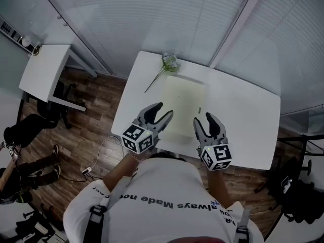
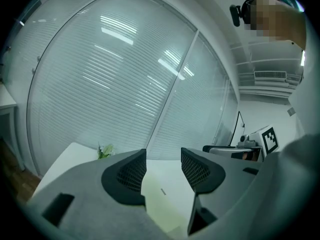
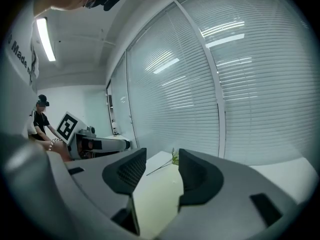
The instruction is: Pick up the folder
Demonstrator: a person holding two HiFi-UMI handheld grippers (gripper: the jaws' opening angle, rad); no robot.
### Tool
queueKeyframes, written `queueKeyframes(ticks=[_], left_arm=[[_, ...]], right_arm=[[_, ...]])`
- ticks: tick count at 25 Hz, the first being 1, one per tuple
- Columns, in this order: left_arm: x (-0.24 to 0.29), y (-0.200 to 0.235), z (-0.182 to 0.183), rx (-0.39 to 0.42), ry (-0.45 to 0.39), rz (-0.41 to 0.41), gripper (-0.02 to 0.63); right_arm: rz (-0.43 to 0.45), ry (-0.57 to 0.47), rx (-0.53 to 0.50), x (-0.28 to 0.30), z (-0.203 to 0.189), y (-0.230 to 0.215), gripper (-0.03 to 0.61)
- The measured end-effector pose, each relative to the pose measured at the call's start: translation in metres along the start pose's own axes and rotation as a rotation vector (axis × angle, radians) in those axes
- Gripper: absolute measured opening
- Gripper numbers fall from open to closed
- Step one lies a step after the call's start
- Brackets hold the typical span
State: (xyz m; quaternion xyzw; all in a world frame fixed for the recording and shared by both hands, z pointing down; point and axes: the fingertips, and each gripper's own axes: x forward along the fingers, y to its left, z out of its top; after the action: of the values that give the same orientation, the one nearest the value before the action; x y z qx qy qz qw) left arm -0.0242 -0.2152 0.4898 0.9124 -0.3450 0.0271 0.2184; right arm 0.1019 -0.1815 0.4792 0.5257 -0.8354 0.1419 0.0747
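Note:
A pale yellow-green folder lies flat in the middle of the white table. My left gripper hovers over the folder's near left edge, jaws open with nothing between them. My right gripper hovers over the near right edge, also open and empty. In the left gripper view the folder shows below the gap of the gripper. The right gripper view shows the same folder under the parted gripper. Neither gripper touches the folder.
A flower sprig lies at the table's far edge, just beyond the folder. A small white side table and a dark chair stand to the left on the wood floor. A seated person is at far left. Window blinds back the table.

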Motion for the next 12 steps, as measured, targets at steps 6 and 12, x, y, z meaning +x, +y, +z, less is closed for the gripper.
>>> queueKeyframes(ticks=[6,12], left_arm=[[0.011,0.019,-0.035,-0.024,0.074,0.018,0.21],[0.022,0.036,-0.065,-0.044,0.127,0.045,0.232]], right_arm=[[-0.006,0.048,0.038,0.013,-0.031,-0.013,0.21],[-0.024,0.101,0.059,0.025,-0.067,-0.028,0.236]])
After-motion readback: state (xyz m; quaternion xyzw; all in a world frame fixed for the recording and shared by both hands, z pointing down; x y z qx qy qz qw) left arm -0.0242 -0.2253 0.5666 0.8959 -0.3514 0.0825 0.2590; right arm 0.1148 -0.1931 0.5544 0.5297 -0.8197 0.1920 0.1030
